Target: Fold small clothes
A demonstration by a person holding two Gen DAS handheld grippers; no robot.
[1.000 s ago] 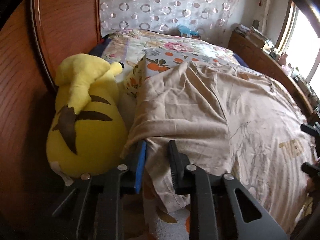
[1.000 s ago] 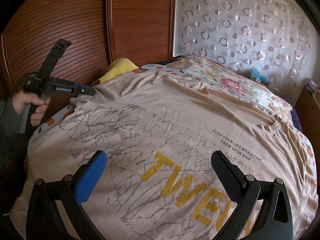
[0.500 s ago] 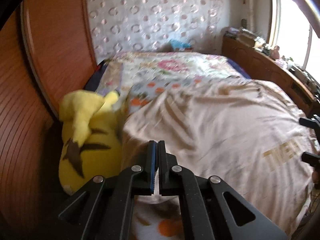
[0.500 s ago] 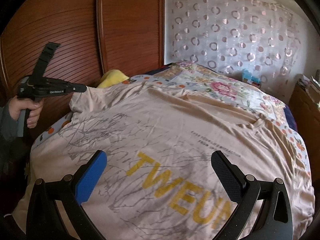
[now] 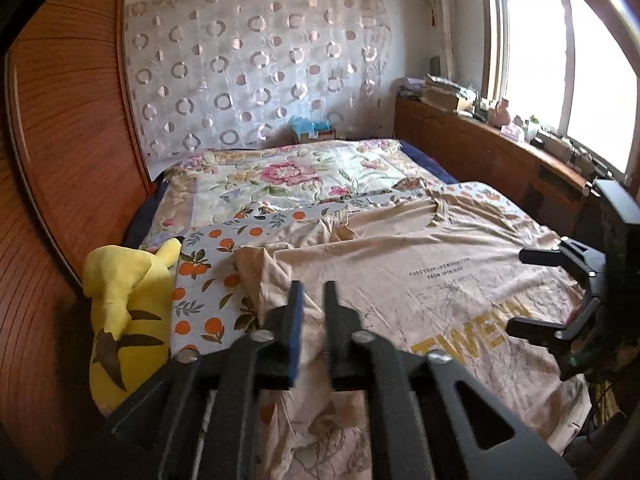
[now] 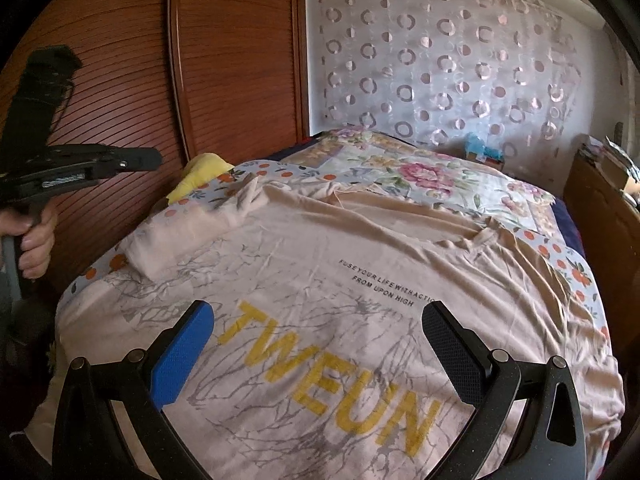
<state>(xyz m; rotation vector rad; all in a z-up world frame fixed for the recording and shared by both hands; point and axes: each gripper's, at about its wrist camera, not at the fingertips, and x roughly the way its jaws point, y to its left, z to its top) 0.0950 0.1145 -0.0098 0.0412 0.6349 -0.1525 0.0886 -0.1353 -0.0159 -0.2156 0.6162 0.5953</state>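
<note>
One shirt (image 6: 320, 280) is spread on the bed (image 5: 280, 176). The left gripper's (image 5: 310, 296) jaws, just opened narrowly, hold nothing; the right gripper's (image 6: 316, 336) jaws are held wide, empty.

The beige T-shirt (image 6: 360, 248) carries big yellow letters "TWEUN" between the right gripper's fingers (image 6: 182, 350), and beyond their tips two small dark lines: "FUSE YOUR LIFE WITH ACTIO…" (its end lost in a crease) and "FROM UPON HIGH"

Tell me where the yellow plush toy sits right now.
In the left wrist view the yellow plush toy lies at the left edge of the bed, between the wooden wardrobe and the beige T-shirt.
</note>
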